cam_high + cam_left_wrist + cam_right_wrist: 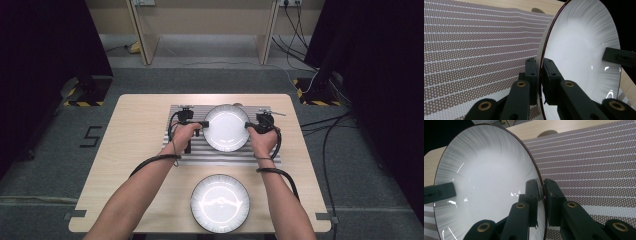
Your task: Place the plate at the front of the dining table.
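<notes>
A white plate with a dark rim (226, 127) is held over the striped mat (175, 112) at the middle of the table. My left gripper (204, 124) is shut on the plate's left edge, and my right gripper (248, 126) is shut on its right edge. In the left gripper view the black jaws (540, 75) clamp the rim of the plate (579, 50), with the other gripper's jaw tip (620, 57) on the far edge. In the right gripper view the jaws (542, 195) pinch the rim of the plate (486, 182), and the other jaw tip (439, 192) sits opposite.
A second white plate (220, 202) lies on the wooden table (135, 130) near its front edge, between the forearms. A small round object (547, 133) peeks out behind the held plate. Cables and dark stands lie on the floor around the table.
</notes>
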